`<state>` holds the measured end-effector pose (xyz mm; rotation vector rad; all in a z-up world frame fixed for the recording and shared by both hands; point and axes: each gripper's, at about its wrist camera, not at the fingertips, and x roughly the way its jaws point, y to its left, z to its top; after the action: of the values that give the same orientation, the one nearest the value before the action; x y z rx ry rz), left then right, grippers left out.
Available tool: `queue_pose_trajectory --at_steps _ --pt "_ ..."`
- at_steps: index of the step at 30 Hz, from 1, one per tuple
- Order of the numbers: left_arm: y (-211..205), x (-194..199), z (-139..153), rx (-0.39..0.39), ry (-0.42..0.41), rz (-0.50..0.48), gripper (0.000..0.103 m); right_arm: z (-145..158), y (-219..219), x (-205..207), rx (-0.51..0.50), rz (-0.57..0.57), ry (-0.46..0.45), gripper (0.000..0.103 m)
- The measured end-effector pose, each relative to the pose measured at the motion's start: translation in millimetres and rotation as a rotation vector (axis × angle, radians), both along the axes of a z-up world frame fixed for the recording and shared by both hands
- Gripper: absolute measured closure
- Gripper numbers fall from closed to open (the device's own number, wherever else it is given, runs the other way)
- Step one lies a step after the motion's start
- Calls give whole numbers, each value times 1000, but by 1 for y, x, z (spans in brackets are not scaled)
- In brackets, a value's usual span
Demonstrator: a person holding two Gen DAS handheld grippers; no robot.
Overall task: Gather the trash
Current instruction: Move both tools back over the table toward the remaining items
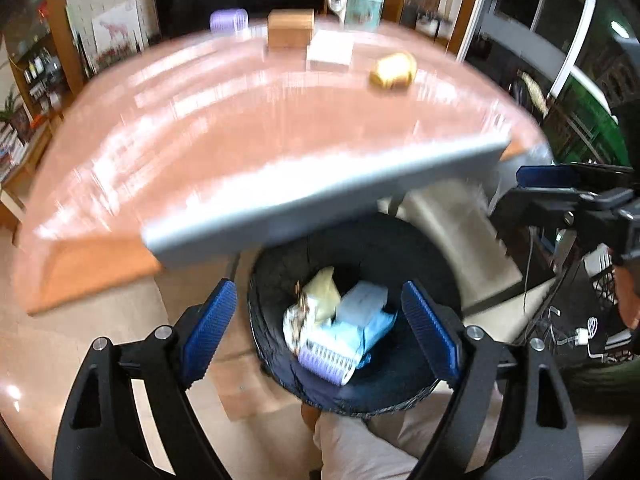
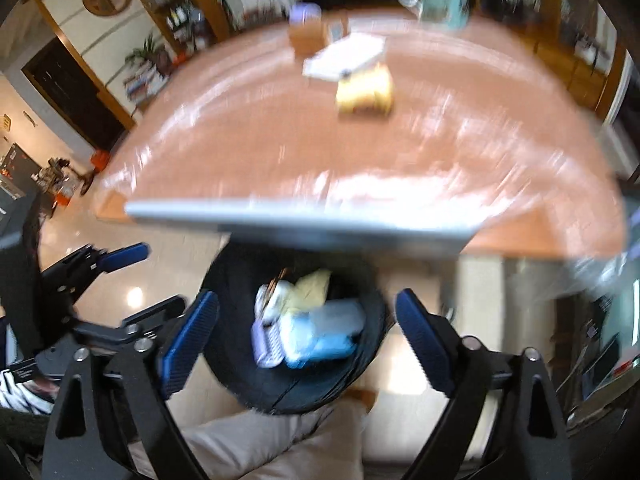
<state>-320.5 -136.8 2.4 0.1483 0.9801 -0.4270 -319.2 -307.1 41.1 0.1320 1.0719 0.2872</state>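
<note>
One black bin (image 1: 352,320) sits on the floor under the table's near edge, at 6 o'clock in both views. It holds about four pieces: a blue packet (image 1: 368,320), a purple roller (image 1: 328,360), a yellowish wrapper (image 1: 320,288) and a foil scrap (image 1: 294,322). The left gripper (image 1: 318,332) and right gripper (image 2: 307,340) both hang spread wide above it, holding nothing. On the table (image 1: 240,132), at 12 o'clock, lie one gold packet (image 1: 393,71), one wooden box (image 1: 290,32), one white box (image 1: 330,54) and a second purple roller (image 1: 229,20). Only the right view shows the left gripper, at 8 o'clock.
</note>
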Motion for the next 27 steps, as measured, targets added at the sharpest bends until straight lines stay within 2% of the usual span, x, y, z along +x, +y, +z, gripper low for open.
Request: queue_pose_trajectory --at_steps 1,2,5,8,13,17,21,24,27 --pt "-1 0 8 -8 -24 4 7 8 -4 0 -13 -7 -37 7" --pt "-2 0 20 -18 -66 16 5 16 -6 2 -28 -15 -74 4" --pt "-6 11 44 -22 -147 48 3 35 -10 10 -99 -31 -186 4" --pt "-9 32 58 -20 -193 87 3 39 -12 24 -151 -29 -228 4" --pt "-10 73 65 30 -228 151 3 30 -12 51 -115 1 -212 4" --pt "-7 105 62 60 -211 167 3 20 -4 70 -106 6 -180 4" --pt "1 142 59 60 -205 148 3 7 3 91 -120 -6 -147 4" --pt "8 178 58 55 -202 112 3 -3 8 105 -151 -31 -120 4" --pt "14 221 57 37 -190 69 3 -9 9 117 -137 -60 -96 4"
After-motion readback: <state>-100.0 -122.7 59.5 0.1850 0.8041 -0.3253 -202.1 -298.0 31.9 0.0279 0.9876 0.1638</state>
